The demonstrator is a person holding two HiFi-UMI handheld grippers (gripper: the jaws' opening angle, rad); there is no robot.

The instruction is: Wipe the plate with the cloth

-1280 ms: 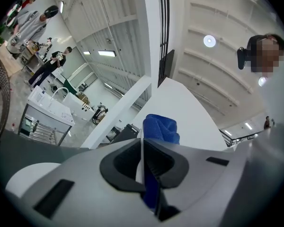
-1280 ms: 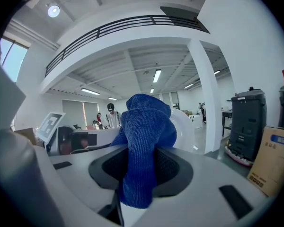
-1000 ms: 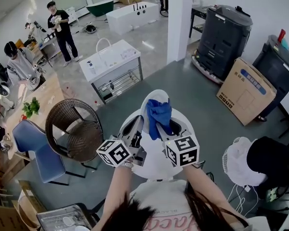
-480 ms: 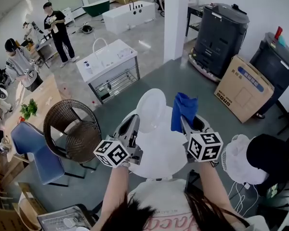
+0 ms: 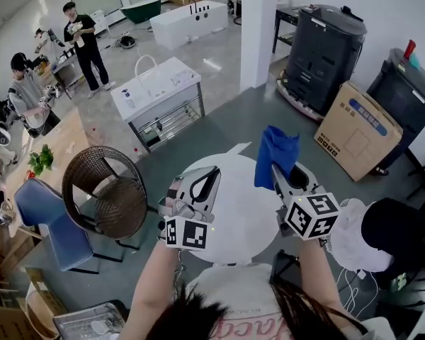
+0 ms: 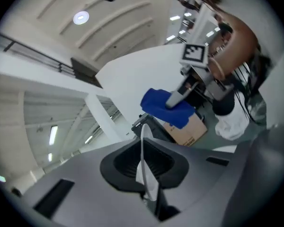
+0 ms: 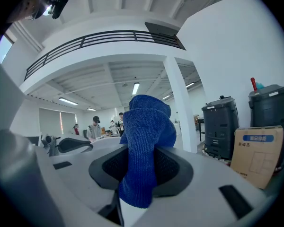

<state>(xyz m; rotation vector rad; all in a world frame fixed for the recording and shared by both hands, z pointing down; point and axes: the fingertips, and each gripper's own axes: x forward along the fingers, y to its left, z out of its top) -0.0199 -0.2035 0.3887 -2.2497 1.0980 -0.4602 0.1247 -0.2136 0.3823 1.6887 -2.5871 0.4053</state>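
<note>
My left gripper (image 5: 211, 176) is shut on the rim of a white plate (image 5: 231, 154), held above the round white table (image 5: 241, 232). In the left gripper view the plate (image 6: 143, 150) shows edge-on as a thin white line between the jaws of the left gripper (image 6: 145, 178). To its right, apart from the plate, my right gripper (image 5: 282, 176) is shut on a blue cloth (image 5: 276, 156) that sticks up out of the jaws. The cloth (image 7: 144, 141) fills the middle of the right gripper view, clamped in the right gripper (image 7: 135, 188). The left gripper view also catches the cloth (image 6: 166, 109).
A wicker chair (image 5: 103, 190) and a blue chair (image 5: 46, 214) stand to the left. A cardboard box (image 5: 360, 129) and black bins (image 5: 333, 48) are at the right, a white fan (image 5: 350, 236) near my right arm. People stand at the far left by a sink unit (image 5: 159, 94).
The right gripper has pulled the cloth off the plate and moved right. The left gripper has rolled over, turning the plate from facing me to nearly edge-on.
</note>
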